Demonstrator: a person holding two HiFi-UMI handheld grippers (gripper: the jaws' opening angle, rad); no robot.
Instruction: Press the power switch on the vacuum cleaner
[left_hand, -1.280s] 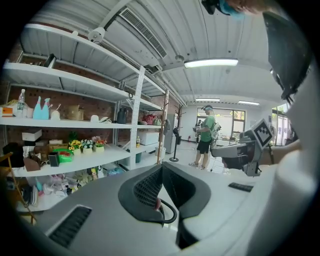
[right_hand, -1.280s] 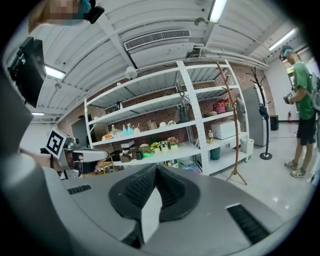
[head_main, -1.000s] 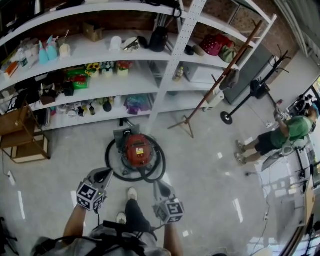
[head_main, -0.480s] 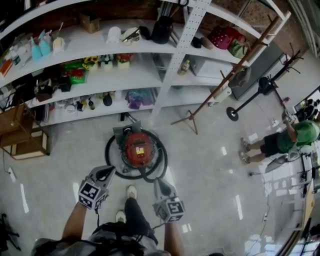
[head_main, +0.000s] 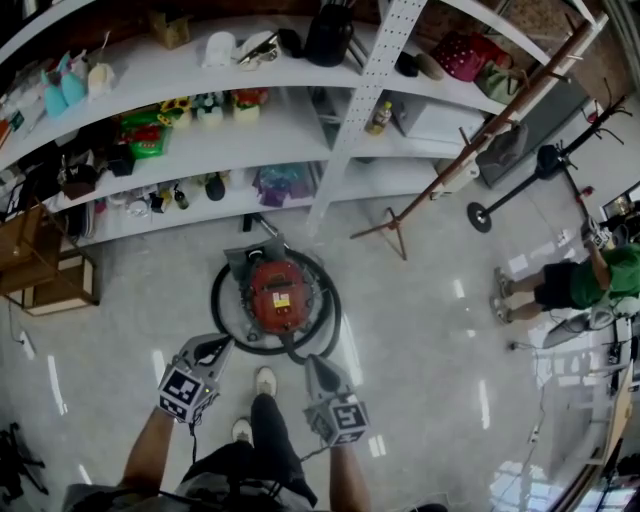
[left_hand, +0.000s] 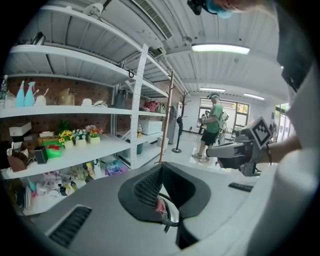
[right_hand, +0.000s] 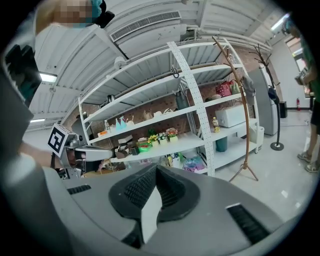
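Observation:
The red vacuum cleaner (head_main: 275, 292) sits on the pale floor under the shelves, with its black hose (head_main: 222, 318) looped in a ring around it. In the head view both grippers hang above the floor, short of its near side. My left gripper (head_main: 216, 346) points at the ring's near-left edge, and my right gripper (head_main: 312, 362) hangs at its near-right. In the left gripper view the left gripper (left_hand: 159, 168) has its jaws together at the tips, with a sliver of red vacuum (left_hand: 160, 205) showing behind the pads. The right gripper (right_hand: 156, 170) is shut and holds nothing.
White shelving (head_main: 300, 150) full of small goods stands just behind the vacuum. A wooden coat stand (head_main: 440, 165) leans to the right, with a black stand base (head_main: 481, 216) beyond it. A person in green (head_main: 590, 280) stands far right. A wooden crate (head_main: 45, 285) is at the left. The wearer's shoes (head_main: 264, 381) are close below.
The head view has drifted, so the shelves sit higher in frame. Both grippers stay shut and keep about the same places near the vacuum's near side.

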